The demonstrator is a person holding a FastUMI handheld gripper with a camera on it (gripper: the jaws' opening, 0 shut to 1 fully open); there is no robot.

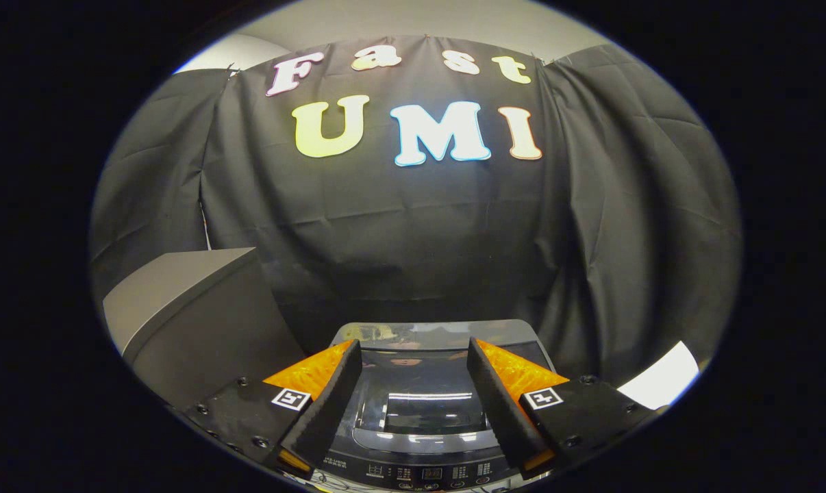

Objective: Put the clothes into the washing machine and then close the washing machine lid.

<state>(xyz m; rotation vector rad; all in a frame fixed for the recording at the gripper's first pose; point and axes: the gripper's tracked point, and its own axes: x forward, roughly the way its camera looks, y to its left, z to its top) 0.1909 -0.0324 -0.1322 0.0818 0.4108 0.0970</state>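
Gripper view: looks forward and down over a small washing machine (427, 404) standing against the black cloth wall (413, 239).
Fingers: the gripper (413, 356) is spread wide and holds nothing — the machine's top shows in the gap between the fingers.
Lid: the dark, glossy lid (420, 400) appears to lie flat over the tub, with ceiling lights mirrored in it; whether it is fully latched I cannot tell.
Clothes: no garment can be made out among the things ahead of the fingers.
Handling, clothes: likely soft, light and floppy — best pinched at a bunched fold so the cloth does not trail.
Handling, lid: probably stiff, light and smooth, so slippery; its front edge, just behind the control panel (430, 472), looks the place to take hold.
Around: a grey box (194, 322) stands close on the left of the machine, and something white (663, 383) lies to the right.
In the way: the box may crowd an approach from the left.
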